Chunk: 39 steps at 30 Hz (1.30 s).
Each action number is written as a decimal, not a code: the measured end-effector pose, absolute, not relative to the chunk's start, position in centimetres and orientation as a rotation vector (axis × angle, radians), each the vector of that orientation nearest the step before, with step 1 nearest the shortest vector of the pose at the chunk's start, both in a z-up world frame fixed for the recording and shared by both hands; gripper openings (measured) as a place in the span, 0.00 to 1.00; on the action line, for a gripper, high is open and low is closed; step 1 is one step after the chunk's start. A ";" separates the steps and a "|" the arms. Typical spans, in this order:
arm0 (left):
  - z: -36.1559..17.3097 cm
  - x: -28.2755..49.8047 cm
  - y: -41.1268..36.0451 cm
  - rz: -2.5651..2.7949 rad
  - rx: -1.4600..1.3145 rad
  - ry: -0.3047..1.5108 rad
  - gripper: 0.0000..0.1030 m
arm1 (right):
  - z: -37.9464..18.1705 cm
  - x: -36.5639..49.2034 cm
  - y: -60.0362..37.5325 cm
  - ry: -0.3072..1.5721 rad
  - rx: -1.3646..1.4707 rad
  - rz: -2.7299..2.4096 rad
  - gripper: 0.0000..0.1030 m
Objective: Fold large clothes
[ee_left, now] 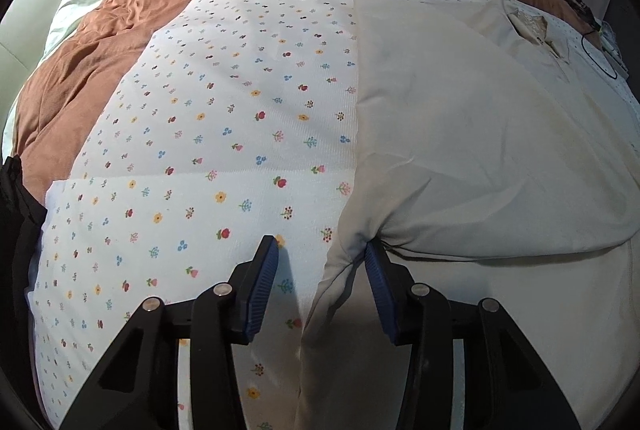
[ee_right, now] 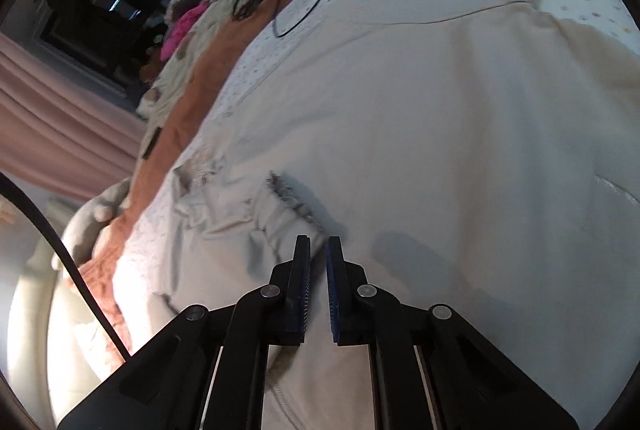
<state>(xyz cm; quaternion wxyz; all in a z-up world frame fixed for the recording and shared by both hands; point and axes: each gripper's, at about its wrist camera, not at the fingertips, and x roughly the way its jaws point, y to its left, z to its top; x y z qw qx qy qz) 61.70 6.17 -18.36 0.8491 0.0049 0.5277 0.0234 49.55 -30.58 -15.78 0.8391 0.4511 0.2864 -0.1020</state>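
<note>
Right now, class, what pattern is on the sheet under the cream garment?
White with small multicoloured flowers, clearest in the left wrist view: floral sheet.

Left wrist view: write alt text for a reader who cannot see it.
The left gripper pinches a bunched edge of a cream garment, its jaws partly closed on the fabric. The garment lies spread on a white floral sheet over a rust-brown blanket on a bed.

Both wrist views look steeply down, close, apparently sharing the cream garment (ee_left: 480, 117).
</note>
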 end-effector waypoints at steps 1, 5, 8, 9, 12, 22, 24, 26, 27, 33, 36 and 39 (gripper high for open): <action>-18.3 61.7 6.1 0.045 0.012 1.110 0.45 | -16.0 50.0 -30.9 0.630 0.975 -0.171 0.05; -18.1 61.5 5.8 0.031 0.022 1.101 0.45 | -17.0 51.0 -32.5 0.685 1.048 -0.054 0.22; -18.0 61.6 5.4 0.019 0.026 1.094 0.45 | -17.0 51.0 -33.6 0.677 1.068 -0.003 0.83; -17.9 61.6 5.3 0.019 0.029 1.093 0.45 | -17.1 51.1 -33.7 0.683 1.075 0.010 0.83; -18.1 61.9 5.2 0.018 0.029 1.093 0.45 | -18.6 52.8 -33.6 0.719 1.088 0.085 0.83; -18.6 62.4 5.4 0.010 0.007 1.109 0.45 | -17.9 55.6 -35.4 0.618 0.979 0.083 0.06; -18.6 62.5 5.2 0.003 0.005 1.110 0.45 | -15.7 53.9 -35.0 0.541 0.911 0.055 0.06; -18.6 62.5 5.0 0.007 0.006 1.110 0.45 | -14.7 52.8 -34.4 0.505 0.866 0.007 0.06; -18.6 62.6 5.0 0.010 0.002 1.111 0.45 | -14.6 52.2 -34.0 0.498 0.846 -0.033 0.06; -18.6 62.7 5.6 0.047 -0.012 1.116 0.45 | -18.8 55.0 -34.5 0.715 0.907 -0.076 0.10; -18.3 62.4 5.3 0.038 -0.008 1.116 0.45 | -20.7 55.7 -36.4 0.761 1.042 -0.037 0.11; -17.6 61.6 4.7 0.012 -0.013 1.106 0.45 | -19.5 54.9 -38.2 0.737 1.051 -0.058 0.43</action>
